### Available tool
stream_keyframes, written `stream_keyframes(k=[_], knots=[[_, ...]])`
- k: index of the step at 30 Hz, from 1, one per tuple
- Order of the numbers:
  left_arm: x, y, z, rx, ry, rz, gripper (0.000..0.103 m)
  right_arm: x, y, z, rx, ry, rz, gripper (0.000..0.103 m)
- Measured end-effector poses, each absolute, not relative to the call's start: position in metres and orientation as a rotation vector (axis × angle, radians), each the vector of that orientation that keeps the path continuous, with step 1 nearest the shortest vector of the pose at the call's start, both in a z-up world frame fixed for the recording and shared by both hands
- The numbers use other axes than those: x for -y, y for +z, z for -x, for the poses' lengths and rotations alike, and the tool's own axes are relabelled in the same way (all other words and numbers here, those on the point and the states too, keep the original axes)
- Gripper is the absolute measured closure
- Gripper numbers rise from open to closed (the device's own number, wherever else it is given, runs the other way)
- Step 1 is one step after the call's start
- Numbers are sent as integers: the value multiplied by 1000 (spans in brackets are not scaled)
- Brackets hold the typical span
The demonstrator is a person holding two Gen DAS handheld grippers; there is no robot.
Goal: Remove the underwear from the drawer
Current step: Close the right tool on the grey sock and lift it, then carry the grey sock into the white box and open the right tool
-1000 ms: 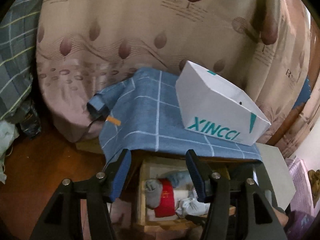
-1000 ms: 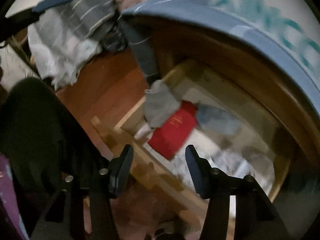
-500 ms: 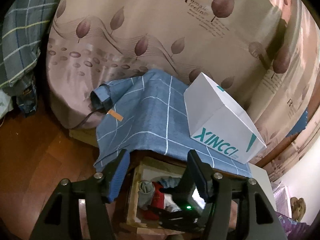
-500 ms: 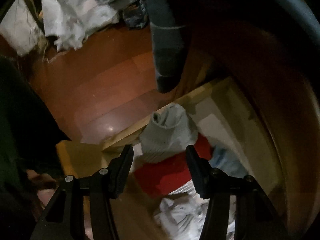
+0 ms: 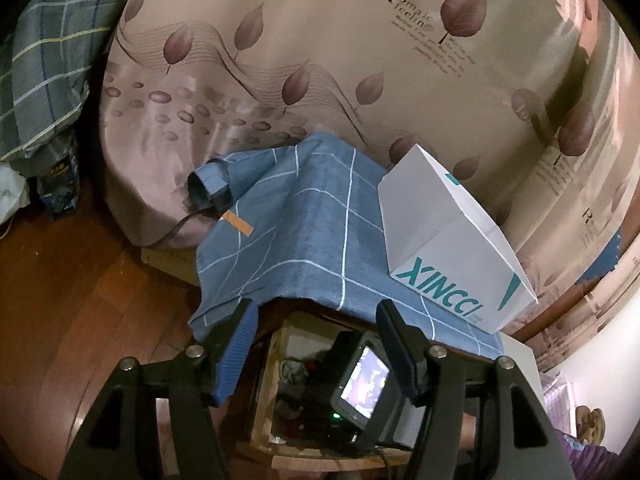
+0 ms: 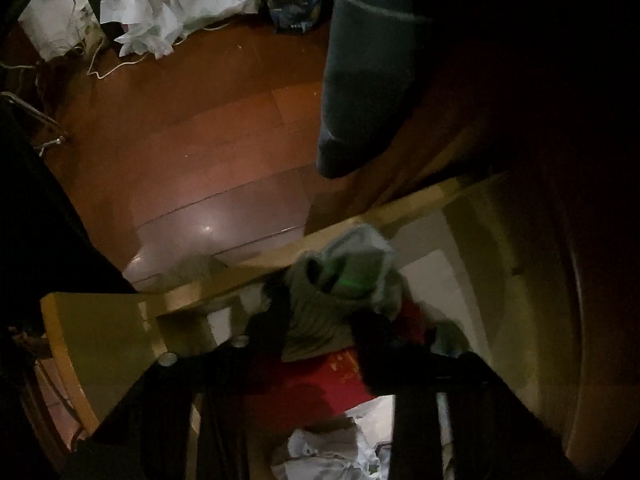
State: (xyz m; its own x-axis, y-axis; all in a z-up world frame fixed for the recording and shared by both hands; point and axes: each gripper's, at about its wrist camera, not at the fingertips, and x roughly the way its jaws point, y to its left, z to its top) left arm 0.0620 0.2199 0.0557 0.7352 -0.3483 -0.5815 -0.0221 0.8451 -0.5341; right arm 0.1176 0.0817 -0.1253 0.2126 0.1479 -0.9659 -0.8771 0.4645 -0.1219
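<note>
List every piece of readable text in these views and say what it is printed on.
"XINCCI": teal letters on the white box, standing on the blue checked cloth.
"Romantic feeling": on the leaf-print bedspread; the smaller lines beneath are too small to read.
Gold marks on the red garment in the drawer: too blurred to read.

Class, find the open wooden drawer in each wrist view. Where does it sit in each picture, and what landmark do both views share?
Left wrist view: the drawer sits bottom centre, under the blue checked cloth, partly hidden by the right gripper's camera.
Right wrist view: the drawer fills the lower half, its rim running diagonally.
Shared landmark: the blue checked cloth hanging above the drawer.
</note>
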Motion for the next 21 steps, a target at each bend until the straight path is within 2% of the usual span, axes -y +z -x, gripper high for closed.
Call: stream_keyframes(k=[6,15,21], knots=[[-220,53,-64,-744,-168,550,40,-61,-97,-90,-1071,814,782,89],[-200,56,-67,-753,-172,469,40,27,-1,-52,-940,690,438,89],[-176,59,-68,-762,-186,377,39,73,60,-21,-819,608,325,89]])
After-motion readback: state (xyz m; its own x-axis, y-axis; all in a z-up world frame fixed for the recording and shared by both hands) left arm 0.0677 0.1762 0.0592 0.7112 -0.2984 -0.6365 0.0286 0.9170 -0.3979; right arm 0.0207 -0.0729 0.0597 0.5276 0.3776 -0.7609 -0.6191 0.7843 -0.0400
